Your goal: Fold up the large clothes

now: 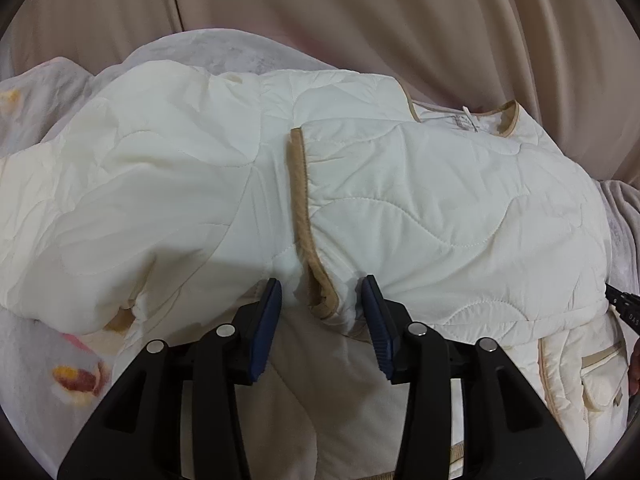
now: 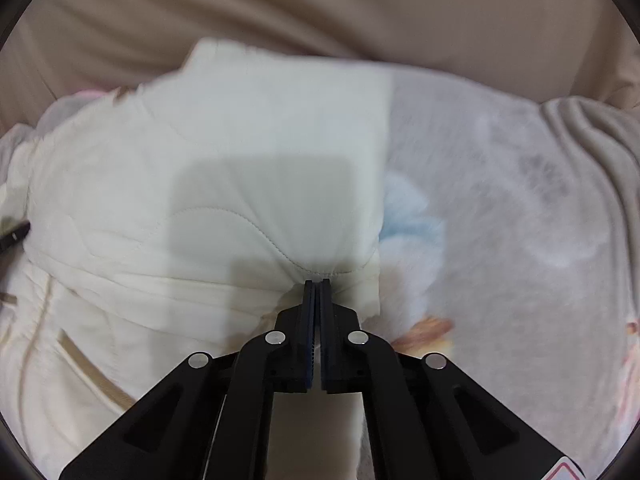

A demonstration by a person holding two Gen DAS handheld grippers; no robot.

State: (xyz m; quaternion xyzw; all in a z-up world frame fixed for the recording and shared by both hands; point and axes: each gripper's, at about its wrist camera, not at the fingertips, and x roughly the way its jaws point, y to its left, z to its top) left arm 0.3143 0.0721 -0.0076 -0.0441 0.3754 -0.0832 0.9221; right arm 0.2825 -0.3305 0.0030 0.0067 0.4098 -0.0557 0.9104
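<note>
Cream quilted jacket with tan binding lies on floral blanket. Right gripper pinched on its edge; left gripper spread, straddling the tan cuff. Risk: thin right-side bite slips, fold collapses.

Jacket fills the bed's near side
My right gripper has bare blanket to its right; the quilted jacket blocks leftward.
</note>
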